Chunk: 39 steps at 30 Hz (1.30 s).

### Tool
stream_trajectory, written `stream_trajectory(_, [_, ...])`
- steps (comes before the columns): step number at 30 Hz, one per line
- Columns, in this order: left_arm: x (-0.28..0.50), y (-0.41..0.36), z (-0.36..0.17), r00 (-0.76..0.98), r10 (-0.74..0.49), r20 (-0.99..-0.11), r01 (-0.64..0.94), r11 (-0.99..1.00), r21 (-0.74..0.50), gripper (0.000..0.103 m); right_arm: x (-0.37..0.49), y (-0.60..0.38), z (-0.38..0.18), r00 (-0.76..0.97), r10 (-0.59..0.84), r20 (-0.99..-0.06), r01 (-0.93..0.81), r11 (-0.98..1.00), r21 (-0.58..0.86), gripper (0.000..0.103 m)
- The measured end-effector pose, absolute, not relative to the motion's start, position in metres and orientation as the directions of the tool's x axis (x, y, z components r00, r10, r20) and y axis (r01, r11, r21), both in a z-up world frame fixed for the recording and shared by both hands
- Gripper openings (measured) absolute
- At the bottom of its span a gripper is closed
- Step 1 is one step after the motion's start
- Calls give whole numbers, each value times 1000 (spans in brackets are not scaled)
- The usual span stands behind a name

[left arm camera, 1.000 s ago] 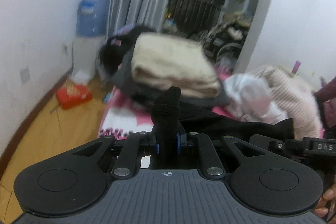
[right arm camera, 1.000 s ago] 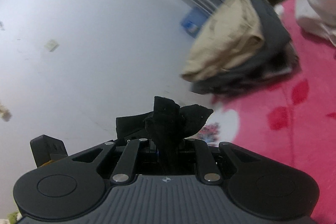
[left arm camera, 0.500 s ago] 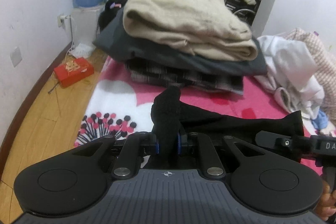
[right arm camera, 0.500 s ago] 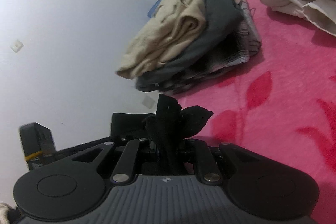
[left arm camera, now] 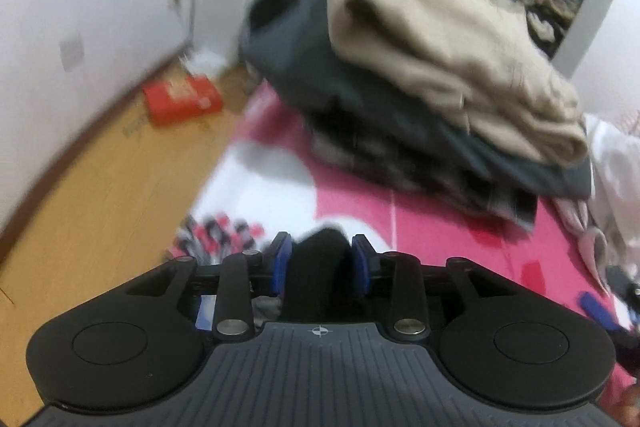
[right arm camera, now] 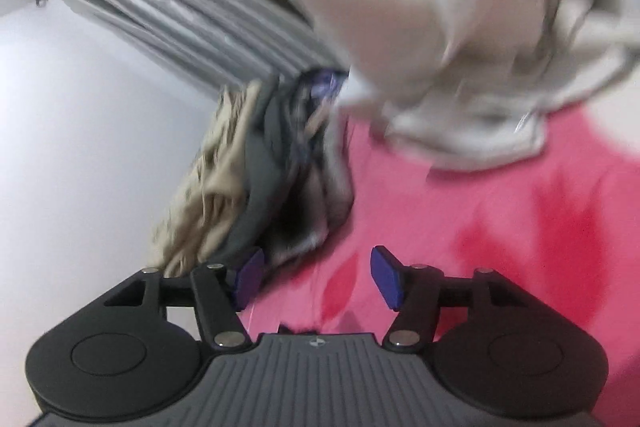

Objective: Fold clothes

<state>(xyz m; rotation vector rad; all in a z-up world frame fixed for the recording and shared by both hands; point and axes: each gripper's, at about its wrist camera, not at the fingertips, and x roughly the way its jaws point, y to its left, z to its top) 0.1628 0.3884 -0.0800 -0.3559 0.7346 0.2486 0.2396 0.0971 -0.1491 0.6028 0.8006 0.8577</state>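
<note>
The black garment [left arm camera: 316,267] you are working sits low at the near edge of the pink bed cover [left arm camera: 432,227], bunched between the blue pads [left arm camera: 279,269] of your left hand-held gripper [left arm camera: 319,265]. Those pads stand a little apart with cloth filling the gap; whether they grip it or merely bracket it, you cannot tell through the blur. Expect it to be light, limp and quick to sag or slip, so take it at a hem or corner with a deep bite. Your right hand-held gripper [right arm camera: 316,277] is spread wide with nothing between its fingers, rolled sideways over the cover, only a dark scrap at its base. Toward the far edge stands the folded stack [left arm camera: 420,95], cream piece on top, and a loose white heap [right arm camera: 460,59] lies beside it
</note>
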Motion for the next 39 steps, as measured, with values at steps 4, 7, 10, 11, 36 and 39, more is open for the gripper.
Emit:
stream_trajectory(4, [148, 374, -56, 742, 33, -670, -237, 947, -216, 33, 229, 107, -137, 331, 864, -379, -524, 503, 688, 31])
stream_trajectory(7, [145, 357, -55, 723, -37, -690, -134, 972, -192, 33, 221, 115, -128, 274, 877, -394, -596, 476, 646, 26])
stream_trajectory(10, [161, 346, -81, 665, -56, -745, -118, 977, -179, 33, 215, 123, -120, 223, 883, -414, -657, 450, 605, 22])
stream_trajectory(11, [168, 344, -91, 650, -49, -758, -128, 977, -172, 33, 217, 127, -126, 234, 870, -434, -638, 474, 607, 22])
stream_trajectory(36, [74, 412, 39, 792, 30, -610, -270, 913, -307, 38, 160, -2, -44, 451, 798, -399, -561, 601, 569, 12])
stream_trajectory(39, [36, 383, 40, 760, -41, -648, -146, 962, -232, 39, 133, 25, -38, 304, 843, -444, -663, 522, 537, 12])
